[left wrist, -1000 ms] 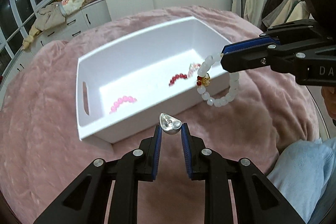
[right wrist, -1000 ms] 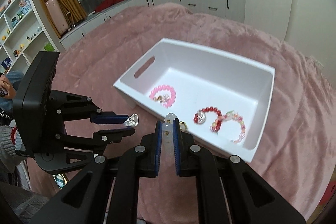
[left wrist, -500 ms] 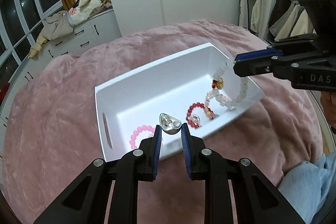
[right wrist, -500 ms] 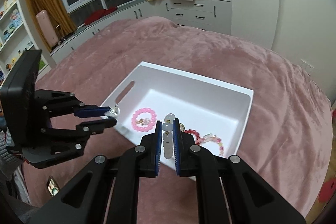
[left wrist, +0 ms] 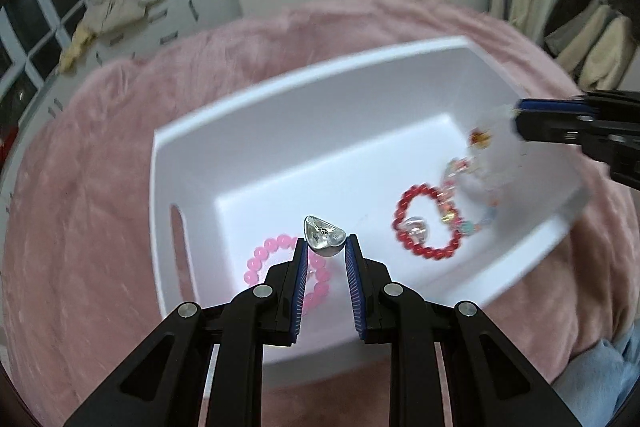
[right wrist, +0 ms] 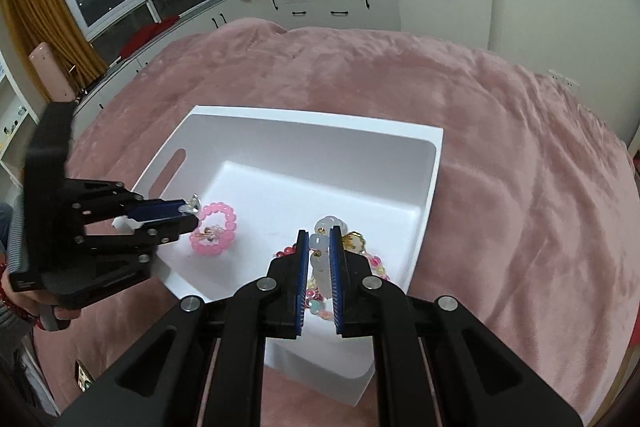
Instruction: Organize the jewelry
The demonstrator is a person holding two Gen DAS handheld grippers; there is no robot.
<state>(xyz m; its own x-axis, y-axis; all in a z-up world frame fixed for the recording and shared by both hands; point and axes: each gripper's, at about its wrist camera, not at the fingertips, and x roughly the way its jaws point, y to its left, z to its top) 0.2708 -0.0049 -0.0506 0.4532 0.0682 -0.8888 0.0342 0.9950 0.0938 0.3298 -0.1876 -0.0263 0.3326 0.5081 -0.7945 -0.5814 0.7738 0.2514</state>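
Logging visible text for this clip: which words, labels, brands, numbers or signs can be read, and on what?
None can be read.
Right gripper: any lettering on its body is lost to motion blur in the left wrist view.
White bin, bracelets, silver charm: no markings visible.

Your left tongs hang over the near-left part of the white bin, where the pink bracelet takes up the floor right beneath them. Your right tongs crowd the right end, above the red bracelet and the multicoloured bracelet. The bare floor along the back wall lies open to you, as does the pink bedspread around the bin.
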